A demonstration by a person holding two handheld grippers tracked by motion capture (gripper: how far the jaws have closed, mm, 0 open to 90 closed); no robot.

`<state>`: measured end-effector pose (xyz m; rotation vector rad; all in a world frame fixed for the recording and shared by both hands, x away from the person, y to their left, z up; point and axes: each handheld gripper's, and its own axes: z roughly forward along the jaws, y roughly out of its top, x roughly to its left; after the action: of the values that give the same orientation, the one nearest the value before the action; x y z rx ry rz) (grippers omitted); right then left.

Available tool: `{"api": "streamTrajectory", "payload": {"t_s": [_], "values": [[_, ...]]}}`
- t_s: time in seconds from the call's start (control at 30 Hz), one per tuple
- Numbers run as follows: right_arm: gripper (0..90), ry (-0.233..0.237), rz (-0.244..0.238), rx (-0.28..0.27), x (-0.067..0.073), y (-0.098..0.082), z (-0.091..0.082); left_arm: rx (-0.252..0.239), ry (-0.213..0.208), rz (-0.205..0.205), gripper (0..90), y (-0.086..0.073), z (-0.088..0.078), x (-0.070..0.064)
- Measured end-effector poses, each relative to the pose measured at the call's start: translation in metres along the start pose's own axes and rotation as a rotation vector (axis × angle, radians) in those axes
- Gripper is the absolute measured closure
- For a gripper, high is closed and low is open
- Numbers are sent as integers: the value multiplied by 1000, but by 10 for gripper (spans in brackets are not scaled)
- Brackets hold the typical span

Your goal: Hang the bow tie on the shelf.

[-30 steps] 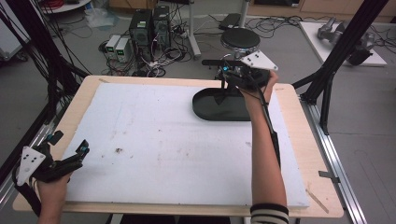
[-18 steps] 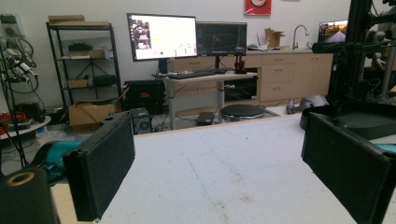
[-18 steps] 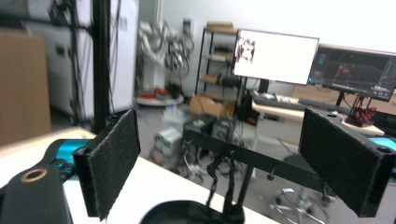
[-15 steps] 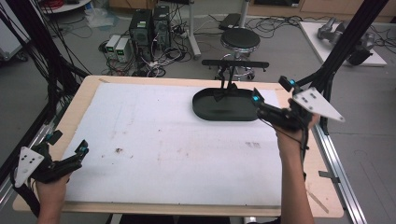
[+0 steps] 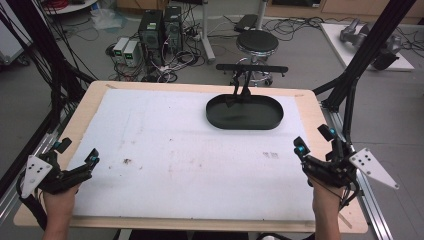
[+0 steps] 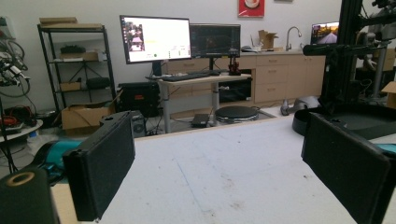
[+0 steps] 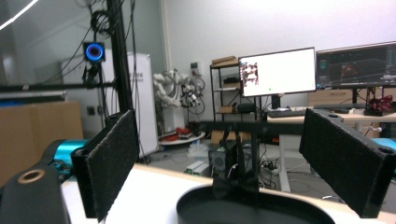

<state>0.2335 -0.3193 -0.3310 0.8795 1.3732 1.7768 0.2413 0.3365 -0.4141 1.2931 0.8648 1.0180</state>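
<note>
A wooden desk [image 5: 310, 107] covered by a white mat [image 5: 190, 150] carries a black oval tray [image 5: 244, 112] at its far right part, with a small black T-shaped stand [image 5: 248, 75] rising at the tray's far rim. The left tool [image 5: 77, 162] rests over the near left corner of the desk, held by a hand [image 5: 59, 205], its jaws spread apart with nothing between them; the left gripper view shows only bare, faintly smudged mat between the two black pads [image 6: 100, 170]. The right tool [image 5: 312, 145] sits at the near right edge, well apart from the tray, also gaping wide and empty, aimed toward the tray [image 7: 250, 210] in the right gripper view. A round black stool [image 5: 256, 42] stands on the floor beyond the desk.
</note>
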Motion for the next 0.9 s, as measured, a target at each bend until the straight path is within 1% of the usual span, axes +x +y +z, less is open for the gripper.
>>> {"api": "streamTrajectory", "payload": {"t_s": [0.07,0.17,0.2,0.3,0.4,0.47,0.5,0.6,0.67,0.77,0.8,0.87,0.9], "values": [[112,-13,-30,14,1,-9,-7,0,0,-2,101,-1,1,-1],[112,-73,-75,23,3,-22,-18,3,-2,0,101,-1,3,-2],[112,-83,-80,35,3,-26,-20,5,-5,4,101,-1,4,-2],[113,-131,-94,78,4,-37,-24,6,-8,9,101,-1,6,-3],[113,-177,-101,104,7,-49,-27,5,-9,5,101,-2,7,-4],[112,-196,-107,117,8,-58,-27,11,-12,7,101,-4,10,-5],[113,-200,-100,126,9,-62,-27,11,-12,7,101,-4,10,-5],[112,-207,-111,150,12,-72,-25,16,-11,6,101,-6,11,-5],[112,-209,-103,173,13,-77,-23,14,-6,5,101,-6,10,-5],[112,-224,-105,185,14,-80,-22,8,3,-2,101,-6,10,-4],[112,-223,-111,186,14,-81,-22,9,5,-4,101,-7,10,-3],[112,-217,-108,198,14,-83,-21,9,8,-4,101,-7,10,-4],[112,-218,-117,204,14,-84,-21,13,8,0,101,-7,9,-4]]}}
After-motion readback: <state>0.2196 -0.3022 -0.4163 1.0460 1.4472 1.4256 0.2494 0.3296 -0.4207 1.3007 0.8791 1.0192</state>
